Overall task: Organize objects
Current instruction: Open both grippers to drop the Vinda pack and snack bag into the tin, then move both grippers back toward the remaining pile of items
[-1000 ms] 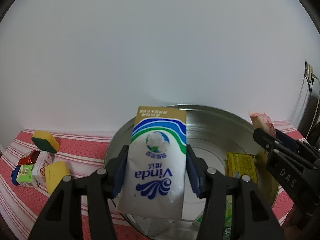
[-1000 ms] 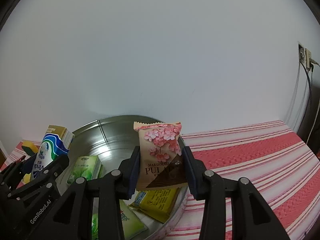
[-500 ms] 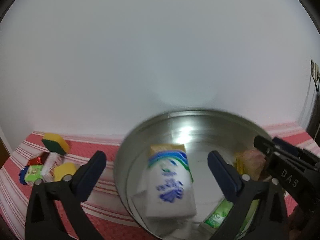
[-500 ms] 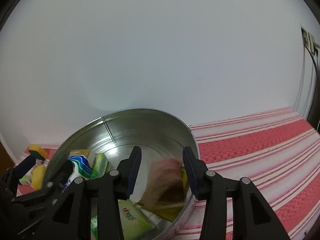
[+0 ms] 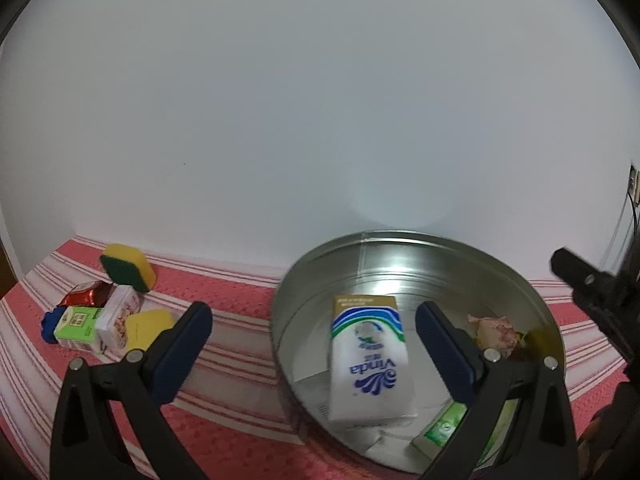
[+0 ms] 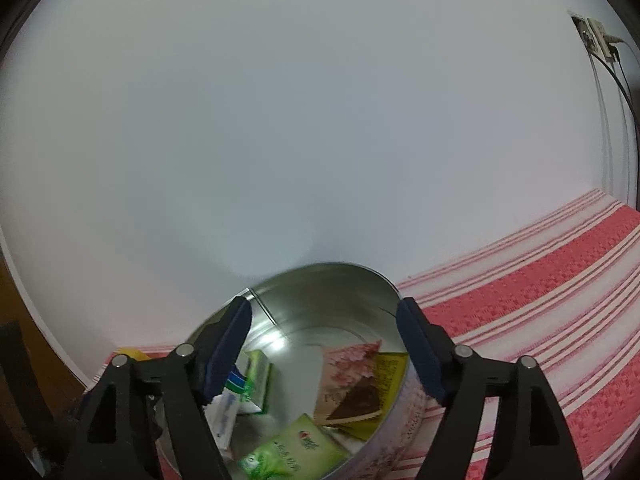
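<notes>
Tissue pack (image 5: pixel 366 356) dropped — lies between spread left gripper (image 5: pixel 310 332) fingers

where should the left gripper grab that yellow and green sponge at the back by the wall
Judging by its pose, grip the sponge across its two long flat sides, coming from above. It stands tilted on edge, apart from the packets, so both sides look free. The left gripper is open wide enough.
</notes>
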`<state>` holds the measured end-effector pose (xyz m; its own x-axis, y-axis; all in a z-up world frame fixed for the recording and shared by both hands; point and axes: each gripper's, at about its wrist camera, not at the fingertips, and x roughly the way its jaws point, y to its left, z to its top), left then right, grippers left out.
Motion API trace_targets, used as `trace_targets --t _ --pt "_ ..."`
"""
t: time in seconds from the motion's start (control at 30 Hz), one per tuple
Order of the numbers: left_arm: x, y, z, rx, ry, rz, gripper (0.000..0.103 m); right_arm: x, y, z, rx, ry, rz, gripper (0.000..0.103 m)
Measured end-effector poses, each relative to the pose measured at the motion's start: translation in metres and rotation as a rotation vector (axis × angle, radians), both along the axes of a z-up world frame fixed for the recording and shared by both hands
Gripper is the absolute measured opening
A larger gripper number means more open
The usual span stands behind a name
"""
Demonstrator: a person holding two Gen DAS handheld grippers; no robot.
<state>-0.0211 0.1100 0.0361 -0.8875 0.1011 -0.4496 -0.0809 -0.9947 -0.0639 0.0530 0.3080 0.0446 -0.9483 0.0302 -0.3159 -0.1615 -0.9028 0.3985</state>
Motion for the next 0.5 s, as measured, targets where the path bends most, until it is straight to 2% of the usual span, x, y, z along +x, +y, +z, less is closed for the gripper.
trace_targets --t 0.1,0.2,0.3,0.4,0.5 --pt "0.001 -0.009 0.002 -0.005 0.005 0.012 0.103 0.003 -0.007 0.005 0.029 0.028 0.011 0.079" --pt "0.005 -0.017 0.001 -0.020 0.020 0.033 0.103 0.002 -0.024 0.007 0.103 0.055 0.016 0.079" --pt "0.011 -0.025 0.002 -0.079 0.054 0.063 0.103 0.010 -0.039 0.013 0.168 0.087 0.003 0.080" --pt "0.014 -0.034 0.000 -0.140 0.080 0.091 0.103 0.028 -0.047 0.015 0.204 0.124 -0.026 0.087" --pt "0.014 -0.052 -0.003 -0.181 0.097 0.142 0.103 0.035 -0.057 0.015 0.240 0.143 -0.037 0.089"
